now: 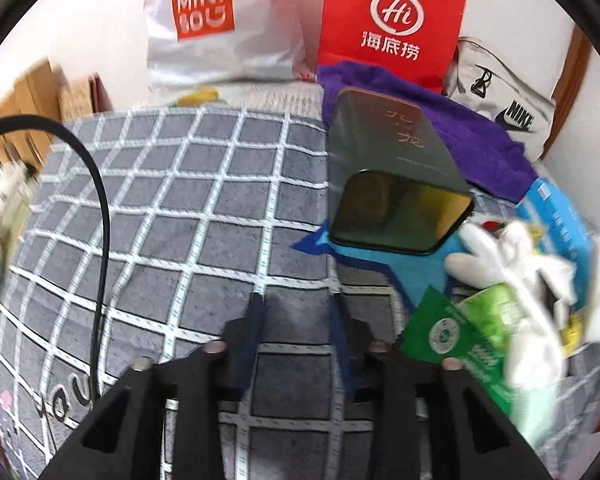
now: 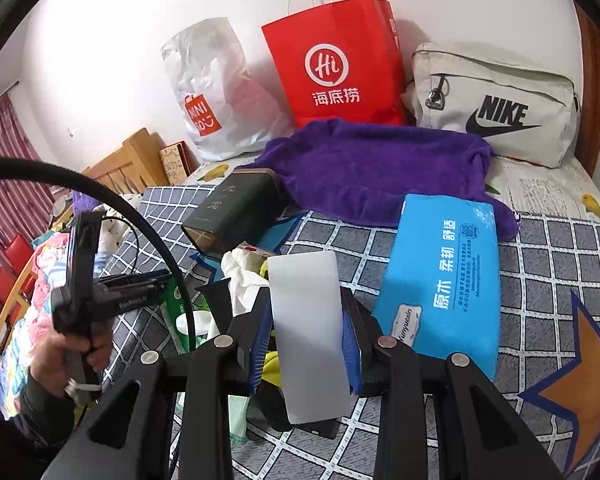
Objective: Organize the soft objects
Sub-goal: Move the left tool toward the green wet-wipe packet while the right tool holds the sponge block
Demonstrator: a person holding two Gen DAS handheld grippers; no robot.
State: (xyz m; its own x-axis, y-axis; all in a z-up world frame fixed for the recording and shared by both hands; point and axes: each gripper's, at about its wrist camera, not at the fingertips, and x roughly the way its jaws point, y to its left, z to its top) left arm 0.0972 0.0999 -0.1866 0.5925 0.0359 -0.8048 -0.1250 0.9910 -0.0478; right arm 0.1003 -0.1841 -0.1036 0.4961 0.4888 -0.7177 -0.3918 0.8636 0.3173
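My left gripper (image 1: 296, 300) stands open over the grey checked blanket (image 1: 160, 208), with nothing between its fingers. To its right lie a blurred white cloth (image 1: 500, 256) and a green tissue pack (image 1: 480, 340). My right gripper (image 2: 306, 320) is shut on a flat white box (image 2: 308, 300), held just above the blanket (image 2: 540, 272). Past it lie a blue tissue pack (image 2: 444, 276) and a purple towel (image 2: 364, 168). In the right wrist view the white cloth (image 2: 244, 276) sits crumpled just left of the held box.
A dark green tin (image 1: 392, 168) lies on its side on a blue sheet. Against the wall stand a silver Miniso bag (image 2: 216, 92), a red paper bag (image 2: 336, 68) and a grey Nike bag (image 2: 496, 104). A person's hand (image 2: 72, 354) holds the left gripper's handle; a black cable (image 1: 100, 208) crosses the blanket.
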